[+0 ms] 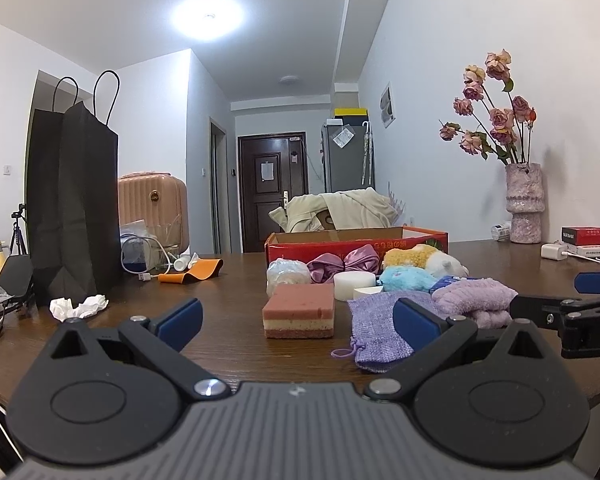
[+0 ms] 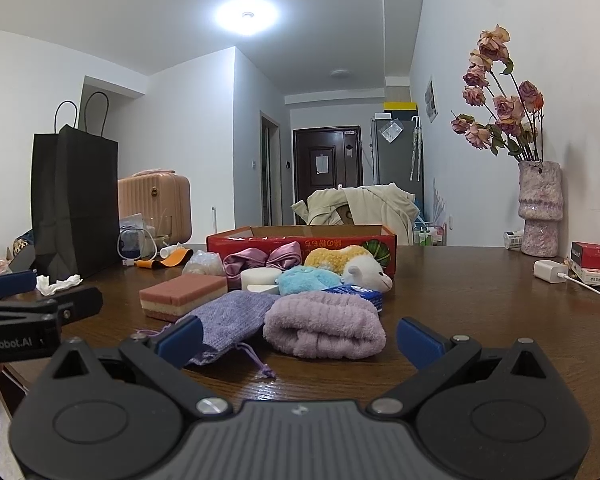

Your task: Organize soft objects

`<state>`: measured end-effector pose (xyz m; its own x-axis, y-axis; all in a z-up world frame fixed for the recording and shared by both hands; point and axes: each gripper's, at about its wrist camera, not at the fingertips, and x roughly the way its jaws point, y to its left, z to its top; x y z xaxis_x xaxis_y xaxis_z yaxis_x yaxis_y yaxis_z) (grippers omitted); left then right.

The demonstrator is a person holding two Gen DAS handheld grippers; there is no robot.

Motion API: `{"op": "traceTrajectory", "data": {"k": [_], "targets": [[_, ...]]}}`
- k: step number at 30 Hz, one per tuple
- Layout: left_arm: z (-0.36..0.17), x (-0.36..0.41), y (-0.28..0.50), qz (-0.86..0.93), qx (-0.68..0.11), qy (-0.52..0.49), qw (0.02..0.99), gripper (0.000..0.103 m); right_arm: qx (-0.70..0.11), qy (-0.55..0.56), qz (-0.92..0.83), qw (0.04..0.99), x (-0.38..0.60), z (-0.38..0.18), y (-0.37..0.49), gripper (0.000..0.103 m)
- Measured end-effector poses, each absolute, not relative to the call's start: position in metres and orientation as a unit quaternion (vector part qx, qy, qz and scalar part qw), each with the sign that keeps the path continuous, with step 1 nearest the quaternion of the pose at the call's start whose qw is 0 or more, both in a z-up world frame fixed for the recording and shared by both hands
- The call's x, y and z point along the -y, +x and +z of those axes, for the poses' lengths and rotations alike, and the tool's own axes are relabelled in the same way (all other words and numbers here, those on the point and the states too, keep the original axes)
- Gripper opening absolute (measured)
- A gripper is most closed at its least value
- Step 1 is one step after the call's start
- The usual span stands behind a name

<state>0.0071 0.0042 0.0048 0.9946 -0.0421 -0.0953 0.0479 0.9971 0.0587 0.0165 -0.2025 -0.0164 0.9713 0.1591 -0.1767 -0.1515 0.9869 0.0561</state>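
Two hand-held grippers, our left hand-held gripper (image 1: 298, 314) and right hand-held gripper (image 2: 300, 340), both spread wide, empty. Soft things lie on the counter (image 2: 480, 300) before the red box (image 2: 300, 240): sponge (image 1: 299, 316), purple pouch (image 2: 228, 322), rolled towel (image 2: 324, 326), plush toys (image 2: 340, 266).

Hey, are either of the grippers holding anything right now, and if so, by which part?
Nothing is held. The left gripper and right gripper both have their jaws wide open above the table, short of the soft items.
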Motion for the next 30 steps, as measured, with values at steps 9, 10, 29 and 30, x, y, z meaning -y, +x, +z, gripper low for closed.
{"op": "traceTrajectory", "data": {"k": [9, 10, 29, 30], "targets": [[0.004, -0.005, 0.008, -0.023, -0.047, 0.031, 0.998, 0.103, -0.09, 0.021, 0.078, 0.993, 0.203, -0.016, 0.017, 0.103], [0.004, -0.005, 0.008, -0.023, -0.047, 0.031, 0.998, 0.103, -0.09, 0.021, 0.078, 0.993, 0.203, -0.016, 0.017, 0.103], [0.02, -0.025, 0.038, 0.001, -0.068, 0.015, 0.998, 0.103, -0.059, 0.039, 0.092, 0.993, 0.212, 0.013, 0.04, 0.103], [0.023, -0.029, 0.048, 0.006, -0.079, 0.008, 0.997, 0.103, -0.059, 0.05, 0.101, 0.992, 0.215, 0.019, 0.048, 0.103]]}}
